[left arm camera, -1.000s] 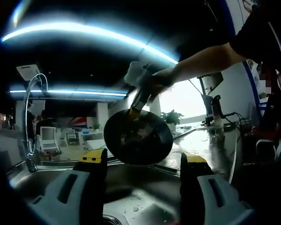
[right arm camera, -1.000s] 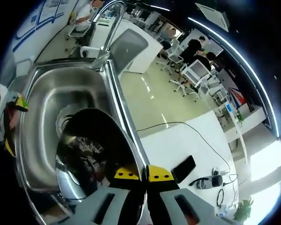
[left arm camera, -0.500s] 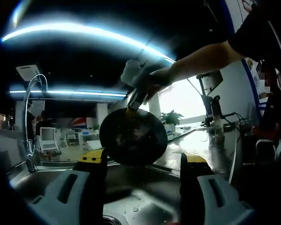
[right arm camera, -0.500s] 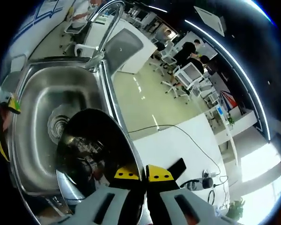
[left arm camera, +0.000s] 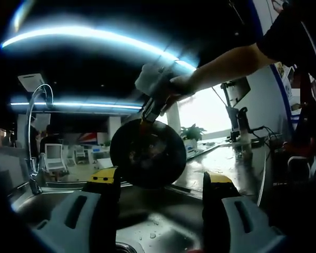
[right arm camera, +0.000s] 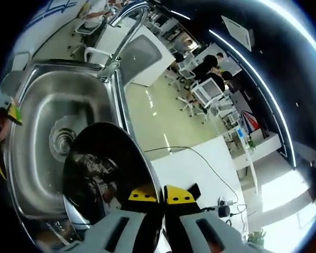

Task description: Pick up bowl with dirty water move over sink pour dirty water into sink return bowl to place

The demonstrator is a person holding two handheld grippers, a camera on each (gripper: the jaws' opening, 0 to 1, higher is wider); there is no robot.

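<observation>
A dark metal bowl [left arm camera: 147,154] hangs tilted on its side over the steel sink [left arm camera: 163,224], its underside toward the left gripper view. My right gripper [left arm camera: 146,120], held by a person's hand, pinches the bowl's upper rim. In the right gripper view the jaws [right arm camera: 155,194] are shut on the rim of the bowl [right arm camera: 102,176], whose wet, speckled inside faces the sink basin [right arm camera: 37,110] and its drain [right arm camera: 60,139]. My left gripper [left arm camera: 161,177] stands open low over the sink, nothing between its fingers, and appears as yellow tips [right arm camera: 9,113] at the sink's edge.
A curved faucet [left arm camera: 34,132] rises at the sink's far left corner, also seen as the faucet [right arm camera: 127,21]. A wet steel counter [left arm camera: 237,163] runs to the right. A white table with a cable and phone [right arm camera: 192,190] lies beyond the sink; people [right arm camera: 210,66] sit at desks.
The bowl has shifted slightly left and up over the sink in the left gripper view. The right gripper's camera has rolled a little. The left gripper has stayed still and open.
</observation>
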